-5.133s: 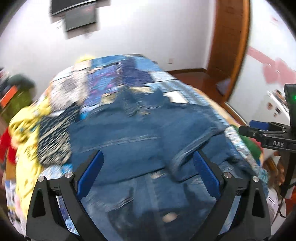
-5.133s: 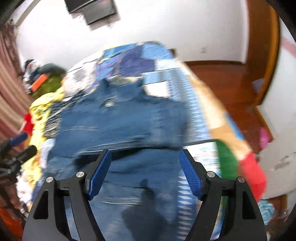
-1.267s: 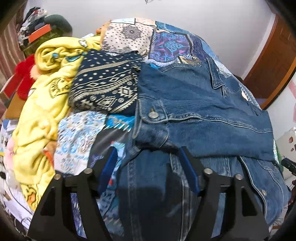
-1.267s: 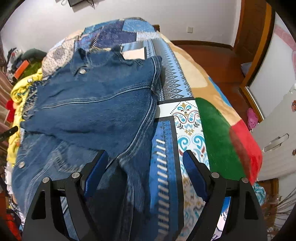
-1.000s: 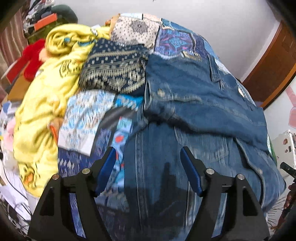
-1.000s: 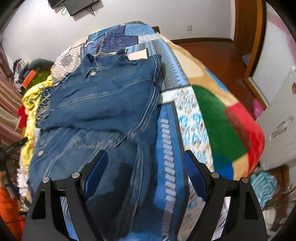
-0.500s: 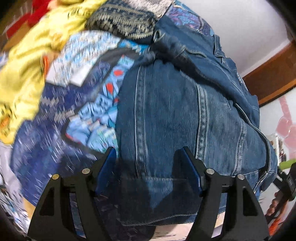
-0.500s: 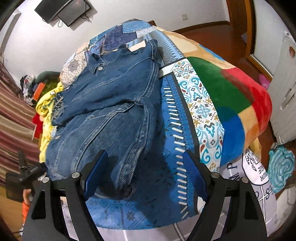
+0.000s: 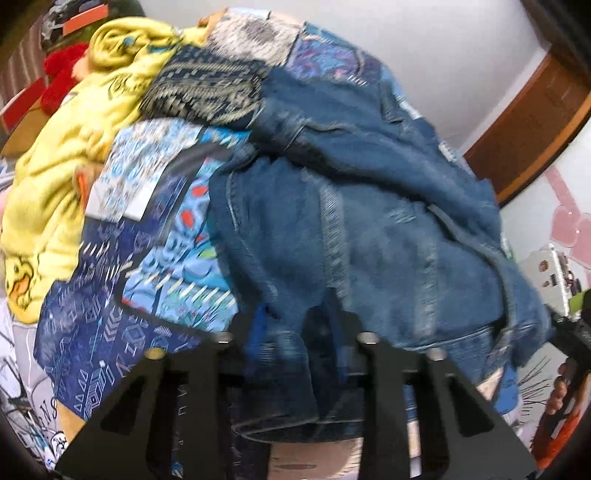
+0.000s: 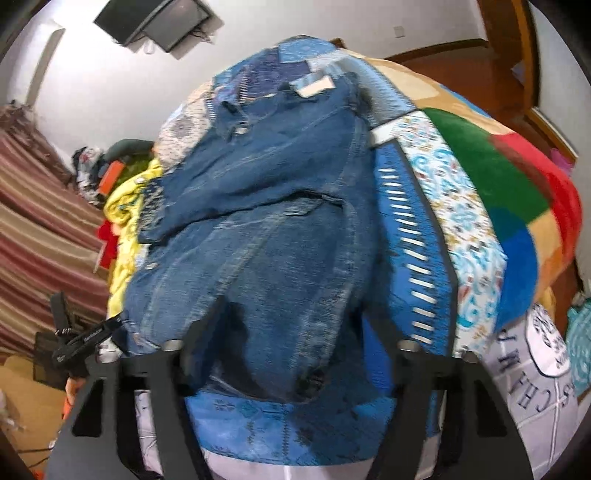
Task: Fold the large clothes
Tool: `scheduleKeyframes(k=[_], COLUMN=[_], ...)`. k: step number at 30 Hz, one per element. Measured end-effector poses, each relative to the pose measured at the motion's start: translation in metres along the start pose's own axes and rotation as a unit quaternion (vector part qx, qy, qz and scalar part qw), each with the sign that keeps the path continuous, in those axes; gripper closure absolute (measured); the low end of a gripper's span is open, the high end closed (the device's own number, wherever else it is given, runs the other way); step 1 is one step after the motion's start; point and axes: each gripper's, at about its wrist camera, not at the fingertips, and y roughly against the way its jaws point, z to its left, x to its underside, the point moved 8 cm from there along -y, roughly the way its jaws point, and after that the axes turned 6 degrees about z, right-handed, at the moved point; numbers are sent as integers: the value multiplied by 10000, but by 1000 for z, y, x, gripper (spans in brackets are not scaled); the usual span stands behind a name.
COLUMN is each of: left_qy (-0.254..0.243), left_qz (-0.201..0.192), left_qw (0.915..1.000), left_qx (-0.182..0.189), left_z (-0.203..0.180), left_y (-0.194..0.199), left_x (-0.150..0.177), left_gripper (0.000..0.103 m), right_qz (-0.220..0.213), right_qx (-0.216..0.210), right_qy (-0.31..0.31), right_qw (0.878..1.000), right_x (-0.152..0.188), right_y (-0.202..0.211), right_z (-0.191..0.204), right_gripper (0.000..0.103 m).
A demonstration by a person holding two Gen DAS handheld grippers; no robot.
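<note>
**Left wrist view: both grippers at near hem of denim jacket**

Left wrist view, near to far. Left gripper [image 9: 295,325] low at the bed's near edge, jaws closing, a bunched fold of the denim jacket [image 9: 369,229] between the fingers; picture too blurred to tell whether pads pressed the cloth. Jacket hem hung over the bed edge just under the fingers. Beyond, jacket body spread across the patterned blue bedspread [image 9: 155,258], upper part folded down over the lower. Left of the jacket, bare bedspread, then a yellow garment [image 9: 55,166] bunched along the bed's left side. Further back, a dark patterned cloth [image 9: 207,88] touching the jacket's far left corner. Something red [image 9: 59,77] past the yellow heap, white wall behind. Far right, the other gripper's black frame and part of a hand, partly cut off.

Right wrist view, near to far. Right gripper [image 10: 291,325] at the jacket's near hem, jaws closing, denim between the fingers, contact at the pads unclear. Jacket ran away from the camera, collar at the far end. Right of it, bedspread with white dashes, then a green, red and blue blanket [image 10: 517,192]. Wall-mounted screen [image 10: 155,22] at the far wall.
</note>
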Motion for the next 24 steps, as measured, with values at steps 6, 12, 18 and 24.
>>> scheduleKeyframes(k=[6, 12, 18, 24], left_qy=[-261, -384, -453, -112], left_qz=[-525, -1251, -1085, -95], left_qw=[9983, 9910, 9930, 9994], left_qx=[36, 290, -101, -320], left_z=[-18, -37, -26, 14], left_y=[28, 64, 53, 1], left_x=[-35, -94, -121, -79], left_gripper=[94, 103, 90, 45], right_qz=[-165, -661, -894, -840], right_qx=[-76, -288, -367, -136], right_qy=[161, 491, 711, 307], right_qw=[9997, 9962, 9928, 9959], right_x=[-14, -57, -104, -131], right_y=[4, 25, 22, -6], right_z=[10, 34, 53, 24], right_gripper=[93, 93, 93, 93])
